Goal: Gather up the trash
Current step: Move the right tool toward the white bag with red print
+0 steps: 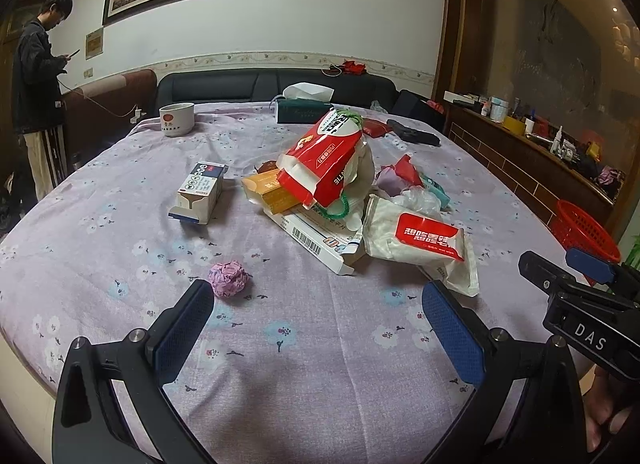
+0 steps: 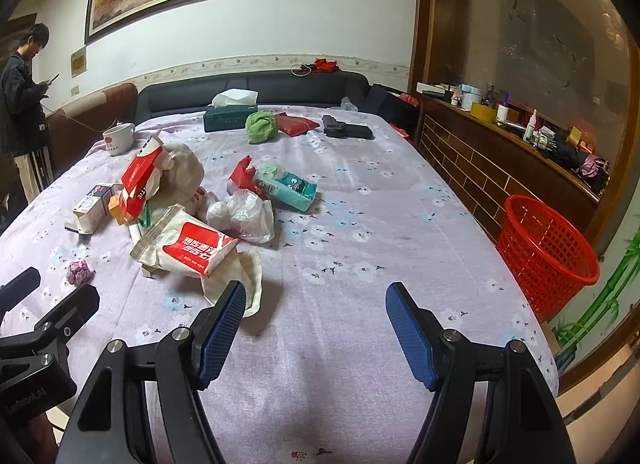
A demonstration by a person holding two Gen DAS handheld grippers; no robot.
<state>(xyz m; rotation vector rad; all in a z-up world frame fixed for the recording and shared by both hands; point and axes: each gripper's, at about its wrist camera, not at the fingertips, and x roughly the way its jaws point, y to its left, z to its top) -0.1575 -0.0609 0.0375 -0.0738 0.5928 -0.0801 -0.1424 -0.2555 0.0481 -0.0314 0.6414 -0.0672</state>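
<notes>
Bare tablecloth point(image 2: 360, 224) at lower centre and right of my right view gives free passage toward the red basket point(image 2: 548, 252); the trash heap point(image 2: 192, 220) blocks centre left.

Trash pile point(image 2: 188, 204) mid-table point(image 2: 360, 224); basket point(image 2: 548, 248) off right edge; mug point(image 2: 118, 138) far left.

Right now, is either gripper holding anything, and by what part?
Nothing is held. The left gripper and right gripper are both open over the tablecloth, with bare cloth between their fingers.
</notes>
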